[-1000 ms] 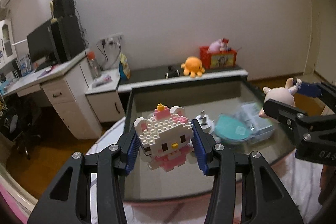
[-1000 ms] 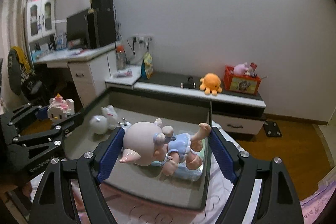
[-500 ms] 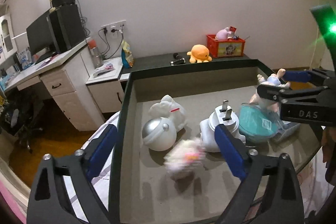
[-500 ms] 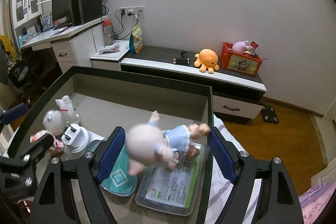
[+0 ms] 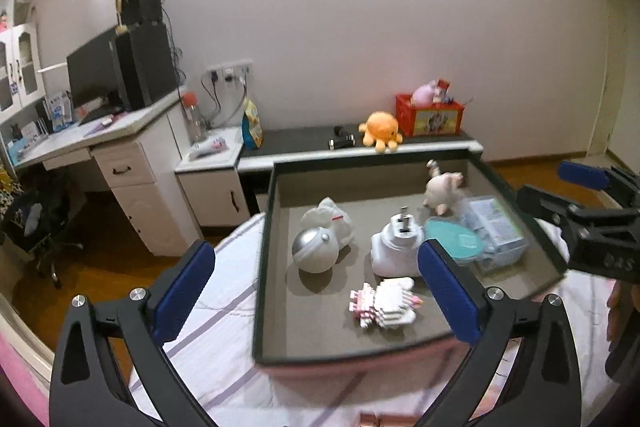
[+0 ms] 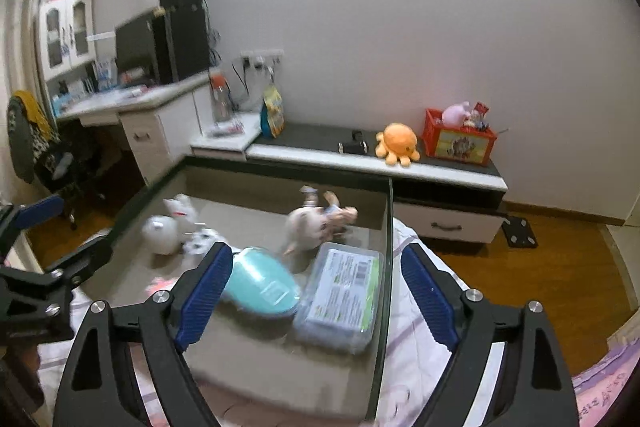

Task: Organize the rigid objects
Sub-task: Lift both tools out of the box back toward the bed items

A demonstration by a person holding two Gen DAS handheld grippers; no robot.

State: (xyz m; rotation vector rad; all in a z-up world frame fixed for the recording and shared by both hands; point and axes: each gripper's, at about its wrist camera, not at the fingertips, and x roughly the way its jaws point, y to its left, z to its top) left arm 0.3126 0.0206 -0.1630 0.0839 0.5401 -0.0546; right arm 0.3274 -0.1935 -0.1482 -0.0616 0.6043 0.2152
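A dark-rimmed tray point(image 5: 264, 267) is sitting on a striped bedsheet point(image 5: 224, 311), spreading out ahead of both tools. The left tool point(image 5: 316, 291) is hovering over the tray's near edge with its blue fingers point(image 5: 180, 291) spread wide and gripping nothing; the right tool point(image 6: 316, 291) is hanging above the tray's near right corner, likewise gaping and empty.

Directly ahead of the right tool, between its fingers, a clear lidded box point(image 6: 340, 291) with a green label is lying against the tray's right wall, a teal oval case point(image 6: 260, 285) touching its left side. Beyond them a pink baby-like doll point(image 6: 316, 223) is lying tumbled on its side, blurred.

Ahead of the left tool, a white and silver round-headed figure point(image 5: 320, 247) is resting toward the tray's left half, and a white plug adapter point(image 5: 396, 247) is standing just beside the teal case. Nearest the left tool, just inside its right finger, a pink-and-white brick-built cat figure point(image 5: 382, 301) is lying flat on the tray floor.

Behind the tray, an orange plush octopus point(image 5: 380, 129) is sitting on a low cabinet point(image 5: 304, 139) beside a red box point(image 5: 430, 115).
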